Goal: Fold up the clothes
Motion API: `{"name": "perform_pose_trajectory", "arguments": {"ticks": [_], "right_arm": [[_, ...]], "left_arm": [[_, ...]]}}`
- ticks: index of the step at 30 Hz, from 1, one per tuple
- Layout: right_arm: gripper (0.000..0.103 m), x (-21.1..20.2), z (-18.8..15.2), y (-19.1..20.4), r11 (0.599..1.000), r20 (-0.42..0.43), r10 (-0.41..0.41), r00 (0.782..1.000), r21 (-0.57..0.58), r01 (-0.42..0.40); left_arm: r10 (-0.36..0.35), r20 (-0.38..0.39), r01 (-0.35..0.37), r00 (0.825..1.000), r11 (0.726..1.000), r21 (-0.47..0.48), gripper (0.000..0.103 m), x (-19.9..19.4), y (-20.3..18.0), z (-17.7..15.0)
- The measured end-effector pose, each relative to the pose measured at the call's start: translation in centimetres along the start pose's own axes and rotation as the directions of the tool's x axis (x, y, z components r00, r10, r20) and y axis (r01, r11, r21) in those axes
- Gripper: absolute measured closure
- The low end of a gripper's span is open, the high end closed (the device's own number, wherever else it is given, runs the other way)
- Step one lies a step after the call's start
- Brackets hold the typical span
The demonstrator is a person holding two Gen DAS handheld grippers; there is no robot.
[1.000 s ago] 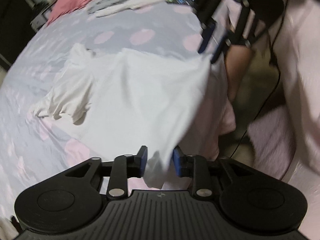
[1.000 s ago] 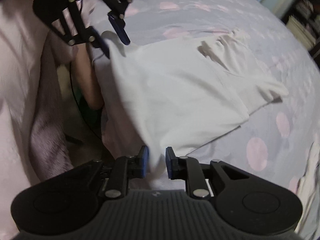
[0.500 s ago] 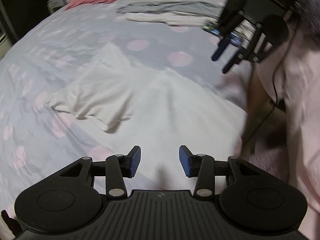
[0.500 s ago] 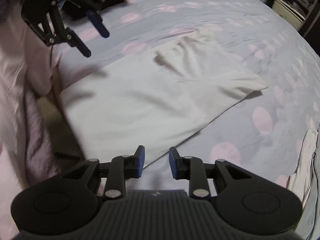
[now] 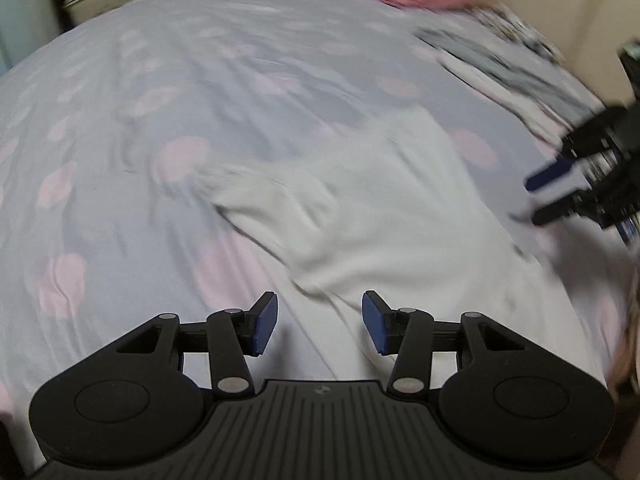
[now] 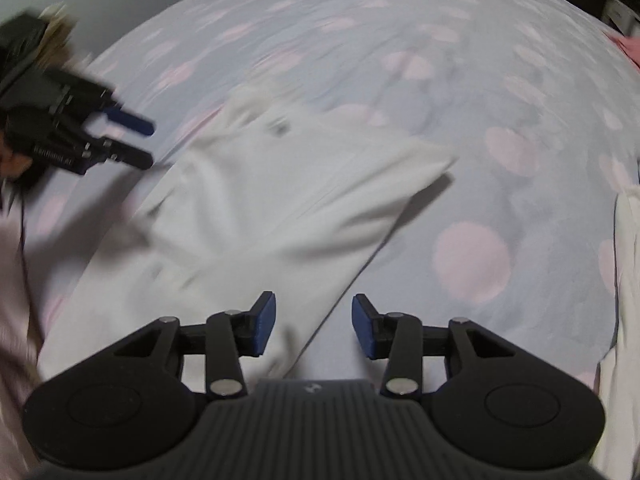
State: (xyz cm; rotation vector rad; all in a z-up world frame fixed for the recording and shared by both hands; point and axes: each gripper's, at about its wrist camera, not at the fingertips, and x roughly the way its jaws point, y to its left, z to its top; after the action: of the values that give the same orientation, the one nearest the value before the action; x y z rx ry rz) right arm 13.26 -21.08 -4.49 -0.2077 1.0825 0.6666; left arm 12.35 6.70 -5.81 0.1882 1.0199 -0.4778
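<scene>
Our left gripper (image 5: pixel 319 329) and right gripper (image 6: pixel 314 326) were both spread wide and held nothing; we had just let go. The white shirt (image 5: pixel 392 216) now lay flat on the spotted bed (image 5: pixel 168 92), ready for folding.

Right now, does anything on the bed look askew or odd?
Yes. The white shirt lies crooked, one sleeve bunched and wrinkled rather than flat. Both grippers, left and right, have open jaws and hold nothing. Motion blur hides finer detail.
</scene>
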Motion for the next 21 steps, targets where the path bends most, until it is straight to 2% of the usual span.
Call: {"name": "perform_pose_trajectory", "arguments": {"ticks": [5,10,16,21], "right_arm": [[0.049,2.2,2.8,-3.5,0.995,0.025,0.01,1.0,0.101,-0.012],[0.049,4.7,5.1,-6.6,0.982,0.038,0.017,0.999,0.189,-0.024],[0.049,7.2,7.4,-9.6,0.97,0.051,0.014,0.999,0.243,-0.026],[0.049,9.2,9.2,-9.7,0.975,0.051,0.019,0.999,0.218,-0.03]], "left_arm": [[0.021,-0.003,-0.021,1.0,0.999,-0.045,0.058,2.6,2.3,2.5],[0.034,0.011,-0.033,0.999,0.996,-0.087,0.058,5.2,4.3,4.5],[0.019,0.007,-0.018,1.0,0.993,-0.113,0.058,7.7,6.4,5.2],[0.001,0.025,0.001,1.0,0.994,-0.112,0.051,8.5,7.2,5.5]]}}
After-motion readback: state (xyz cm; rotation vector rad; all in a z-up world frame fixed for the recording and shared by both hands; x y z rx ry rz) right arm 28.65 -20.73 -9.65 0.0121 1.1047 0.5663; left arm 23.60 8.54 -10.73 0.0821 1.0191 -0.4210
